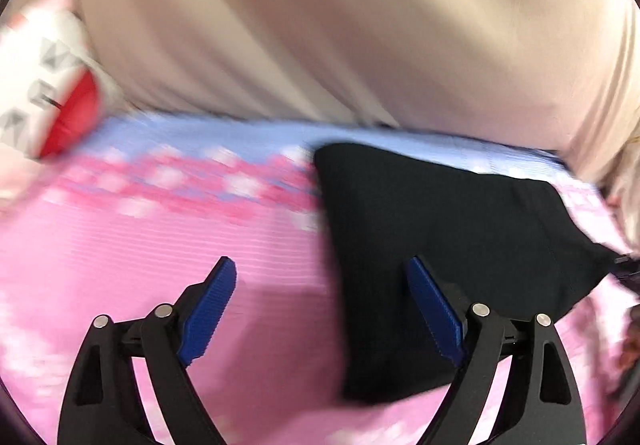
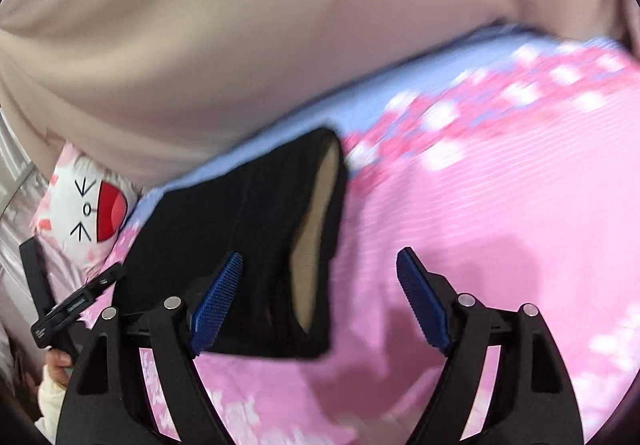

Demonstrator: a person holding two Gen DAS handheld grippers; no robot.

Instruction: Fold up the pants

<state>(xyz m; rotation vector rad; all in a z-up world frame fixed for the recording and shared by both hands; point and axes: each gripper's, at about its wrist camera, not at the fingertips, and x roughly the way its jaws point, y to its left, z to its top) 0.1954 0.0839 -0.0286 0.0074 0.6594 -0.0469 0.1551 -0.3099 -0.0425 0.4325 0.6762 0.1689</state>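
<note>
The left gripper (image 1: 322,309) and right gripper (image 2: 320,301) are both gaping wide with nothing between their blue pads, hanging over a pink floral bedspread (image 1: 120,245). The folded black pants (image 1: 440,245) are lying at one o'clock from the left gripper and eleven o'clock from the right. With a tan lining showing at one loose edge, a passing finger is likely risking snagging it and springing the fold open.
</note>
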